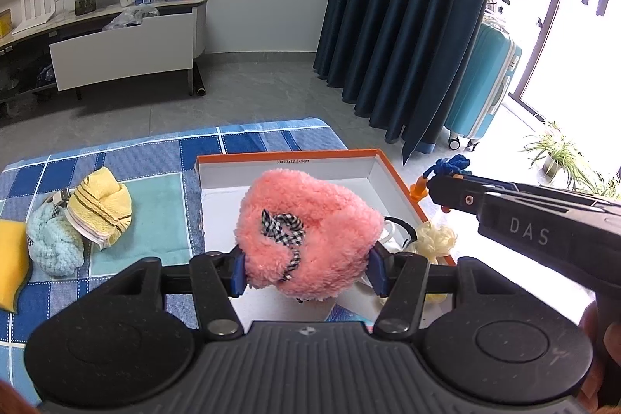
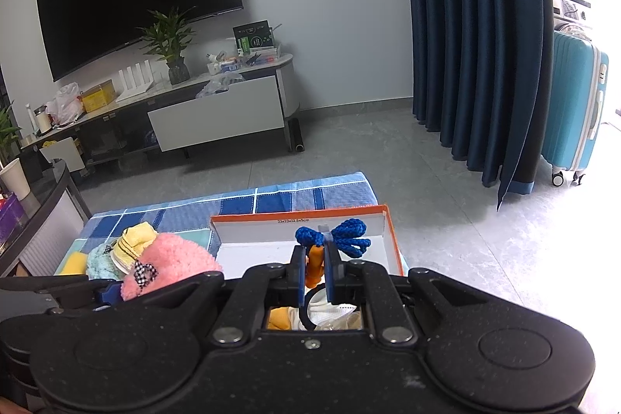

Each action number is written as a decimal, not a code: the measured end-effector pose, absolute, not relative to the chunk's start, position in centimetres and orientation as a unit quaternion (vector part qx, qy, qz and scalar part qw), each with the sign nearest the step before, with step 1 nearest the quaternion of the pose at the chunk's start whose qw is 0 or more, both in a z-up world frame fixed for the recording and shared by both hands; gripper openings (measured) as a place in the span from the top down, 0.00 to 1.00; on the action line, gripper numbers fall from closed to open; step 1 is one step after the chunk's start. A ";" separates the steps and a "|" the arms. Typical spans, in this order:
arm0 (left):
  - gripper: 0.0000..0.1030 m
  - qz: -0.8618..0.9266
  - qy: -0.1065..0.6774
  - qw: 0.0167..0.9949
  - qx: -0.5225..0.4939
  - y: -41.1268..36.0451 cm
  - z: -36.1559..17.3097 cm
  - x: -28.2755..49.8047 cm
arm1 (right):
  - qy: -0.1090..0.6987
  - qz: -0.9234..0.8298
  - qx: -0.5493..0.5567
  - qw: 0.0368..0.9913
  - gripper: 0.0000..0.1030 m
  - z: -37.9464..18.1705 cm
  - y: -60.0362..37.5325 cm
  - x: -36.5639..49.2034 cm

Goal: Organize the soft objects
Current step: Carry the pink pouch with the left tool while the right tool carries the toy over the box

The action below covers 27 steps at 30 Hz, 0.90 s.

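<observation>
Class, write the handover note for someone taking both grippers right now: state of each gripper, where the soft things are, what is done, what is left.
Left gripper: shut on the pink fluffy pouch, held over the orange-edged box.
Right gripper: shut on the blue cord with an orange piece, also over the box.
Done: a cream mesh puff and some white items lie in the box.
Left: release both held items into the box, then fetch the yellow striped cloth, light blue knit and yellow sponge lying on the checked blue cloth.
</observation>
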<state>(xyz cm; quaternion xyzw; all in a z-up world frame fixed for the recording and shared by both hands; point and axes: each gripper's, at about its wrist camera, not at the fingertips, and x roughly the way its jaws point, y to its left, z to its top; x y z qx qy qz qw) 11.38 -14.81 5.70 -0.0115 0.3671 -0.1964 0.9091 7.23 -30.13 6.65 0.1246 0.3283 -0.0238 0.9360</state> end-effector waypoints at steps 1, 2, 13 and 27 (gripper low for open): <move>0.44 -0.196 0.367 0.909 -0.012 -14.9 5.7 11.5 | 0.329 -0.023 0.124 0.936 0.88 6.6 -30.1 7.3; 0.44 -0.196 0.368 0.909 -0.012 -14.9 5.7 11.6 | 0.329 -0.023 0.122 0.936 0.88 6.6 -30.1 7.5; 0.44 -0.194 0.372 0.908 -0.013 -15.0 5.5 13.2 | 0.335 -0.022 0.119 0.934 0.88 6.2 -30.2 9.3; 0.44 -0.188 0.383 0.904 -0.019 -14.6 4.9 15.0 | 0.346 -0.022 0.115 0.931 0.88 5.0 -30.6 11.1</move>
